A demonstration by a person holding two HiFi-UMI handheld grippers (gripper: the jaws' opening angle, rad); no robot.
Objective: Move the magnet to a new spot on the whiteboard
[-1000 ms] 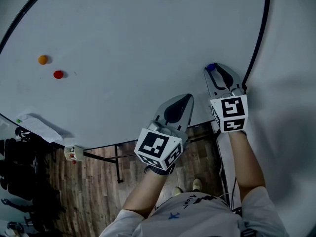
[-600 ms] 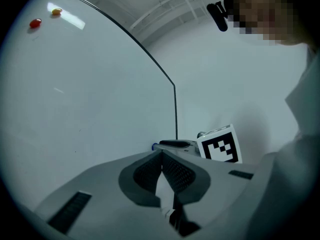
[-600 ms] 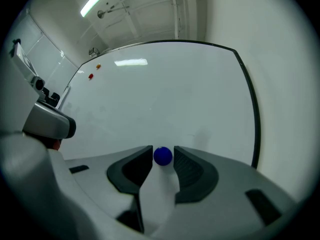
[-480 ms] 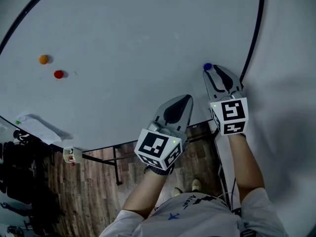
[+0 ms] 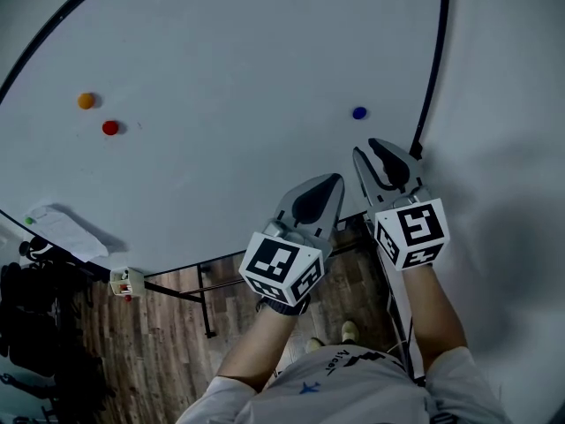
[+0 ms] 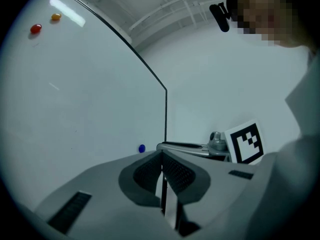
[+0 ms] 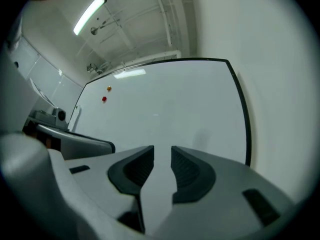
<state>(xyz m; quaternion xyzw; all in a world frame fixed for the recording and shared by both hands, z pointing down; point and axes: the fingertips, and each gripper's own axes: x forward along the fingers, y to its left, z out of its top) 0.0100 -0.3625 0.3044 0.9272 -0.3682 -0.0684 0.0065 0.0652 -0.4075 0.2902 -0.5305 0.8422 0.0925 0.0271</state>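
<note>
A small blue magnet [image 5: 358, 112] [image 6: 142, 148] sticks to the whiteboard [image 5: 229, 78] near its right frame, free of both grippers. My right gripper [image 5: 370, 147] [image 7: 162, 151] hangs just below it, open, with nothing between its pads; its jaws have just been closing a little. The blue magnet is out of sight in the right gripper view. My left gripper [image 5: 334, 177] [image 6: 161, 154] is shut and empty, left of the right one and a little off the board. A red magnet [image 5: 109, 127] and an orange magnet [image 5: 86, 101] sit far left on the board.
The board's black frame [image 5: 430, 87] runs down just right of the blue magnet, with bare wall [image 5: 512, 104] beyond. A white cloth [image 5: 62, 228] and a small box [image 5: 129, 281] sit at the board's lower left edge. Wooden floor [image 5: 177, 343] lies below.
The right gripper has drawn back from the blue magnet, which was at its jaw tips and now stays alone on the board. The left gripper has barely shifted.
</note>
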